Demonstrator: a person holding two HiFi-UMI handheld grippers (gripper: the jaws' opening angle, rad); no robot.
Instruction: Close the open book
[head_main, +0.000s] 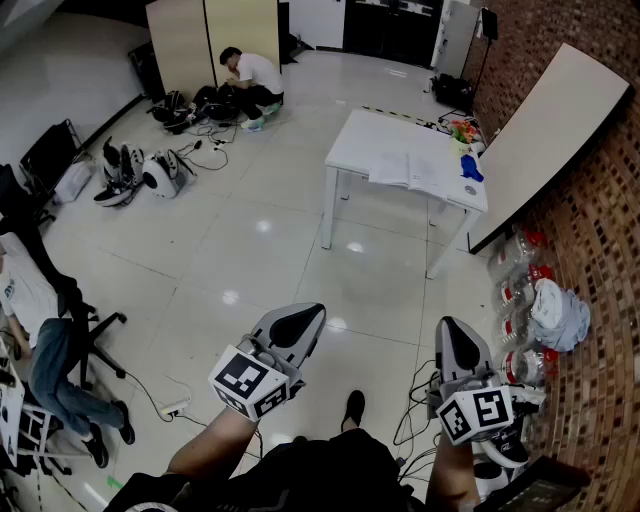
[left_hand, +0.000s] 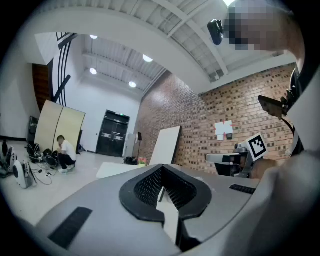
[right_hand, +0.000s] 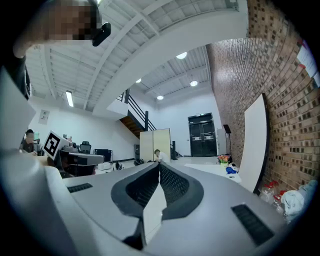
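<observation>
The left claw (head_main: 303, 322) is clenched, its jaws meeting at the tips with nothing between them, as the left gripper view shows (left_hand: 161, 169). The right claw (head_main: 451, 332) is clenched and empty too (right_hand: 159, 165). Both are held level above the glossy tiled floor (head_main: 250, 260), side by side and apart from each other.

Well ahead of them stands a white worktop (head_main: 365, 135). The open book (head_main: 412, 170) lies flat on it, pages up, toward the end by the brick wall (head_main: 590, 240). Just beside the book is a blue object (head_main: 470, 168), and farther back a small pot (right_hand: 223, 161) holding orange flowers.

A pale board (head_main: 555, 135) leans on the wall next to the worktop. Along the foot of the wall stand clear jars (head_main: 515, 292) with red lids, their contents too small to tell. A bundled pale cloth (head_main: 560, 312) lies against them.
</observation>
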